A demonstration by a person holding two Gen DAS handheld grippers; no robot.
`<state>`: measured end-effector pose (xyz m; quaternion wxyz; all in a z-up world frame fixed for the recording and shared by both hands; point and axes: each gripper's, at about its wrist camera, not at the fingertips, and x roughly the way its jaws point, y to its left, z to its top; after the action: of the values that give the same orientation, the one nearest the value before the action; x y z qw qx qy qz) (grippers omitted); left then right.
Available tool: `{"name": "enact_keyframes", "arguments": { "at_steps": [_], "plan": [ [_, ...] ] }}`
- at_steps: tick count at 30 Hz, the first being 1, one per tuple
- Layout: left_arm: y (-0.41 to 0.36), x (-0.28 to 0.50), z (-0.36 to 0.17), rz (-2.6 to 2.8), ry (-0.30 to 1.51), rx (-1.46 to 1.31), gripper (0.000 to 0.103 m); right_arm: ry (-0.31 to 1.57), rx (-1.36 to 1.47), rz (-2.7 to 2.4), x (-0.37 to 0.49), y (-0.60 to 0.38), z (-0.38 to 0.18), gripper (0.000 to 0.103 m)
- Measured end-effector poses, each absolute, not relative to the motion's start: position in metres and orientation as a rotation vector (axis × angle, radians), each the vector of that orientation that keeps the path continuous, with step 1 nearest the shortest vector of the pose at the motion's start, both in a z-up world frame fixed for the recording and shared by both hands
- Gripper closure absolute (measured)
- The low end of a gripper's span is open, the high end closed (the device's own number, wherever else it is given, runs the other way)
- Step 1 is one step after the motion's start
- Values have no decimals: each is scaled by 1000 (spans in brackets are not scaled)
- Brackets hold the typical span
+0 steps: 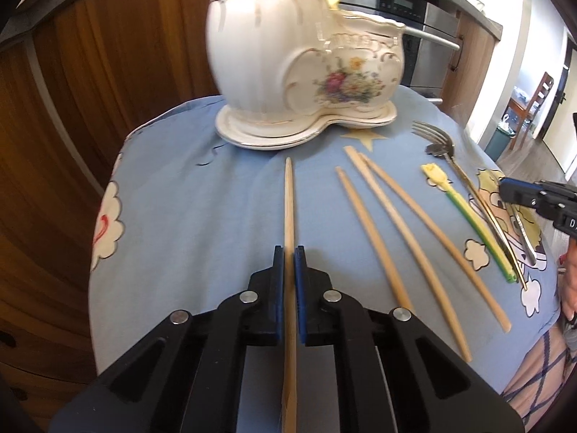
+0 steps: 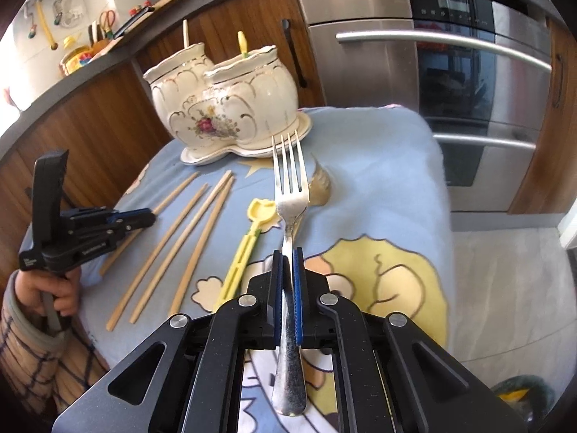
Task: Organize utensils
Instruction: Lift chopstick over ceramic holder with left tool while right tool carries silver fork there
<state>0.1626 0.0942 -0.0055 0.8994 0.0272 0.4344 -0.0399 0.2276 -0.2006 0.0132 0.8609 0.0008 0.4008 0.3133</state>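
A cream floral ceramic utensil holder [image 1: 288,57] with two pots stands at the far side of the blue cloth; it also shows in the right wrist view [image 2: 230,104]. My left gripper [image 1: 288,252] is shut on a wooden chopstick [image 1: 289,202] that points toward the holder. Three more chopsticks [image 1: 393,223] lie to its right, also seen in the right wrist view [image 2: 187,231]. My right gripper [image 2: 288,254] is shut on a silver fork [image 2: 290,180], tines toward the holder. A yellow-green plastic utensil [image 2: 245,249] lies left of the fork.
The blue cartoon cloth [image 2: 378,187] covers a small rounded table. A steel oven [image 2: 450,90] and wooden cabinets [image 1: 90,108] stand close behind. A gold-handled utensil [image 1: 483,213] lies by the right gripper [image 1: 541,198]. One chopstick and one yellow utensil stand in the holder's pots.
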Motion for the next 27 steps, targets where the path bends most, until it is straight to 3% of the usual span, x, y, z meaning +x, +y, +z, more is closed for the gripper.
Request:
{"name": "enact_keyframes", "arguments": {
  "at_steps": [11,27],
  "plan": [
    [90,175,0,-150,1060,216,95,955,-110,602,252,-202,3,96],
    [75,214,6,-286,1307,379,94,1160,-606,670,279,-156,8,88]
  ]
}}
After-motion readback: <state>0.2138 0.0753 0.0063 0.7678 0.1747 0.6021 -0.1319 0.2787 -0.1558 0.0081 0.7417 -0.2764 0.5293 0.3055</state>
